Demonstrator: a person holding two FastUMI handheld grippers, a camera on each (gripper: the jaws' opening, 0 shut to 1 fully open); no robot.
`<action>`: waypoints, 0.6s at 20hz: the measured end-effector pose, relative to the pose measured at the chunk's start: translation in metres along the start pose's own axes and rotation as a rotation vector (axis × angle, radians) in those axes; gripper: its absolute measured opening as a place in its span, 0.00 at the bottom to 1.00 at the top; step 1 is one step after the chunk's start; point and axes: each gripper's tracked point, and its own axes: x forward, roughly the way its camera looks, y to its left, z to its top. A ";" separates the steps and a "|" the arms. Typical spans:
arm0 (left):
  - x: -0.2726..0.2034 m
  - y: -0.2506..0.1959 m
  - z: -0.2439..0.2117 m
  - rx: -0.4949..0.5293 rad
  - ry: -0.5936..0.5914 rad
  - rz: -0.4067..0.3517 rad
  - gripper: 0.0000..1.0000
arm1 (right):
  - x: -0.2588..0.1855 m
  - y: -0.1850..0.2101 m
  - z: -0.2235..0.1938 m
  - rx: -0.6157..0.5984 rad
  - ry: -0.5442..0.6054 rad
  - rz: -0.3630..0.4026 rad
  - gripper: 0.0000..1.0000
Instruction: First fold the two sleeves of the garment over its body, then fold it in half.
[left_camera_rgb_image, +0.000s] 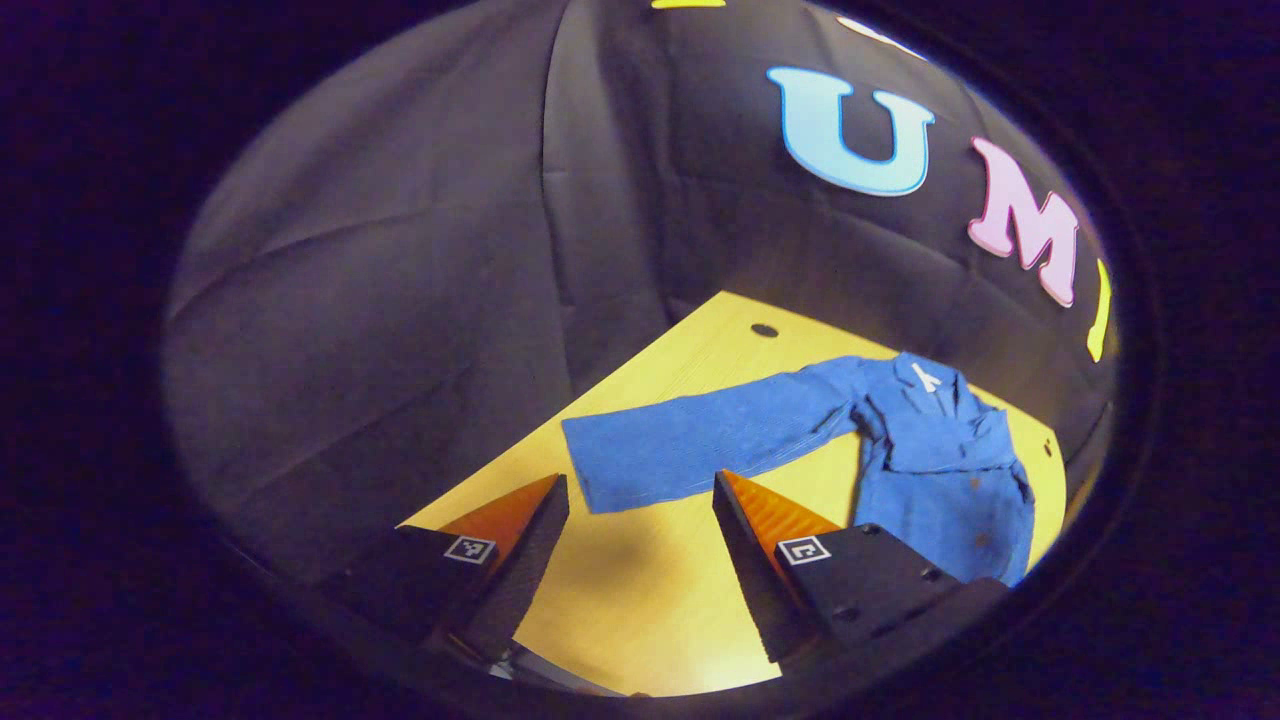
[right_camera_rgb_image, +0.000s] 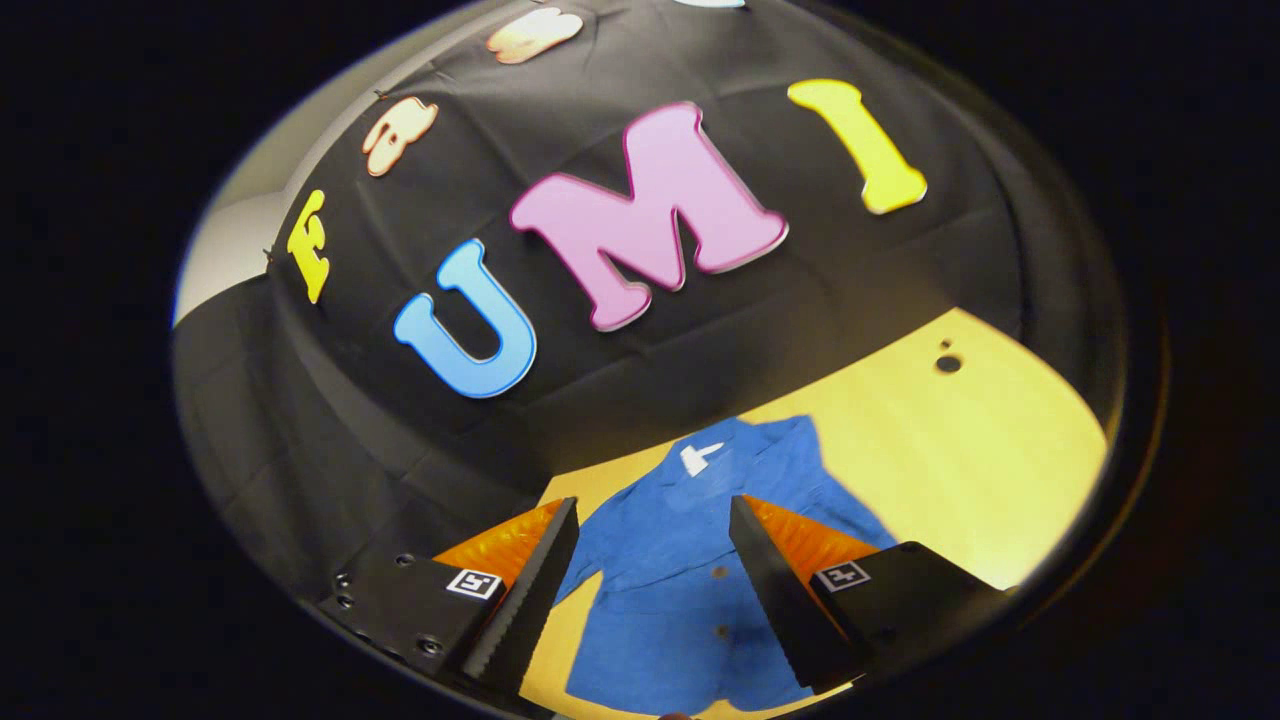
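Blue garment (left_camera_rgb_image: 930, 450) lies flat on the yellow desk (left_camera_rgb_image: 640, 590), collar toward the booth wall; one sleeve (left_camera_rgb_image: 700, 445) is stretched straight out to the side, not yet folded over the body. I judge the task barely begun: sleeve folds and the halving all remain, though I cannot see the other sleeve clearly. My left claw (left_camera_rgb_image: 640, 530) hovers spread apart and empty near that sleeve's cuff; my right claw (right_camera_rgb_image: 652, 570) hangs spread apart and empty above the garment's body.

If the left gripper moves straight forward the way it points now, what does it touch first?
Probably the cuff end of the blue shirt's outstretched sleeve, which lies on the yellow table just beyond the open left gripper. Depth is unclear, so it might meet the bare tabletop first.
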 end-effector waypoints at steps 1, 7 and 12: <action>0.013 0.005 -0.001 0.002 0.038 0.014 0.82 | -0.021 -0.011 0.009 -0.032 -0.026 -0.044 0.97; 0.069 0.013 -0.003 -0.048 0.187 0.017 0.85 | -0.139 -0.081 0.068 -0.139 -0.224 -0.301 0.96; 0.088 0.007 -0.005 -0.024 0.256 0.041 0.85 | -0.167 -0.123 0.058 -0.137 -0.192 -0.446 0.97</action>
